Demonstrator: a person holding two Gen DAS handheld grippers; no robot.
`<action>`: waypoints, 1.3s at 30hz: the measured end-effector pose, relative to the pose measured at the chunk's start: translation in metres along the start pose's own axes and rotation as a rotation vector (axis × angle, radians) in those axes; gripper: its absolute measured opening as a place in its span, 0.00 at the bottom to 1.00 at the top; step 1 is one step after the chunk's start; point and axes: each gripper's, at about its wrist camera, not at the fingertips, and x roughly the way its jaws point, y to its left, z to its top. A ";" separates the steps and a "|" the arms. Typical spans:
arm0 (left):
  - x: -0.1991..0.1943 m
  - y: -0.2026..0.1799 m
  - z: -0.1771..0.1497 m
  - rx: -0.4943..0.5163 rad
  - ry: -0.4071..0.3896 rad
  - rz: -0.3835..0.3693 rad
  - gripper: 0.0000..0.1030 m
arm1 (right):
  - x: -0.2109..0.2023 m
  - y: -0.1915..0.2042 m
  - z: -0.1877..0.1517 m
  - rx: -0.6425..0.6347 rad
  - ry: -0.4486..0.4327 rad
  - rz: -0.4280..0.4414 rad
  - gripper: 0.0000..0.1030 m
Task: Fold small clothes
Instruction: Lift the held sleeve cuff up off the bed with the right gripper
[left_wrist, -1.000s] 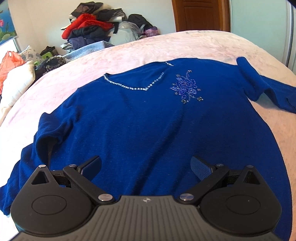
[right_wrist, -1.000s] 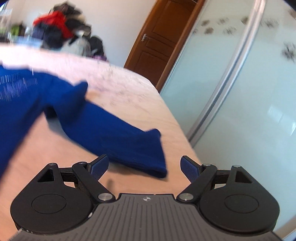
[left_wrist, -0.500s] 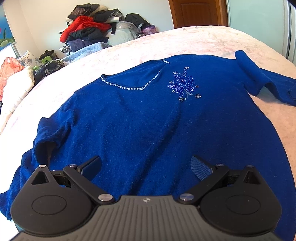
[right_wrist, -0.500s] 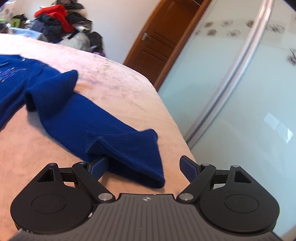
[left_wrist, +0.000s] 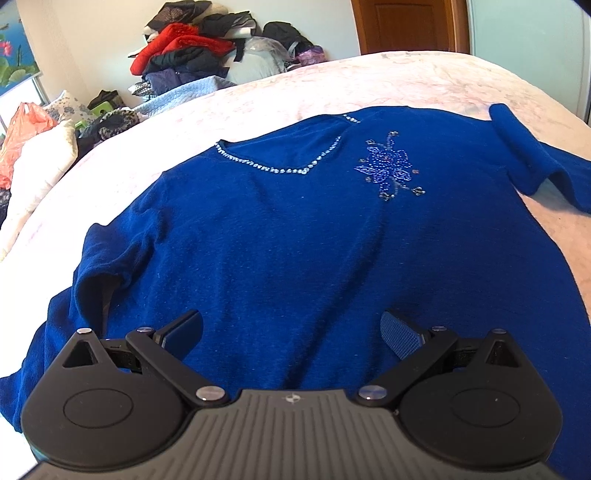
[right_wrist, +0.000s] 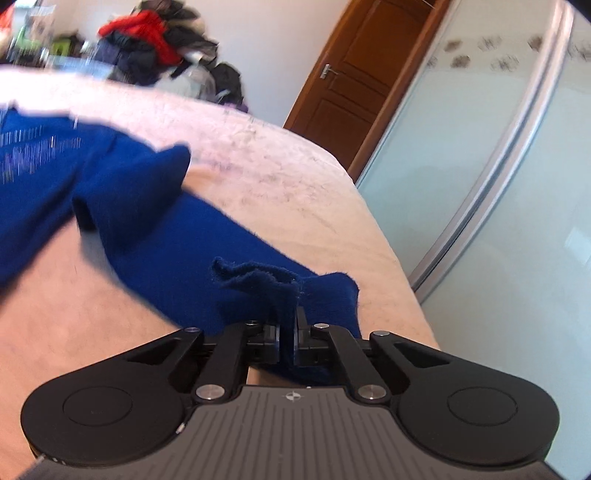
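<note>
Right tool (right_wrist: 287, 341) pinches the sweater cuff (right_wrist: 280, 291); left tool (left_wrist: 291, 334) gapes wide.

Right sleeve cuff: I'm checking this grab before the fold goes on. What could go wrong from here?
1. The right gripper is shut on only a bunched bit of the sleeve cuff, so the knit might slip out when pulled.
2. The left gripper is open above the sweater and pins nothing, so the body may drag across the bed.
3. The sleeve is already creased near the shoulder, which could fold in crooked.
</note>
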 end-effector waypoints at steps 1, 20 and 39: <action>0.000 0.002 0.000 -0.003 0.000 0.001 1.00 | -0.003 -0.007 0.004 0.058 -0.009 0.025 0.05; 0.002 0.033 -0.003 -0.068 0.006 0.005 1.00 | -0.076 -0.130 0.083 0.616 -0.363 0.071 0.06; 0.007 0.064 -0.010 -0.122 -0.011 -0.007 1.00 | -0.057 -0.011 0.116 0.443 -0.308 0.286 0.06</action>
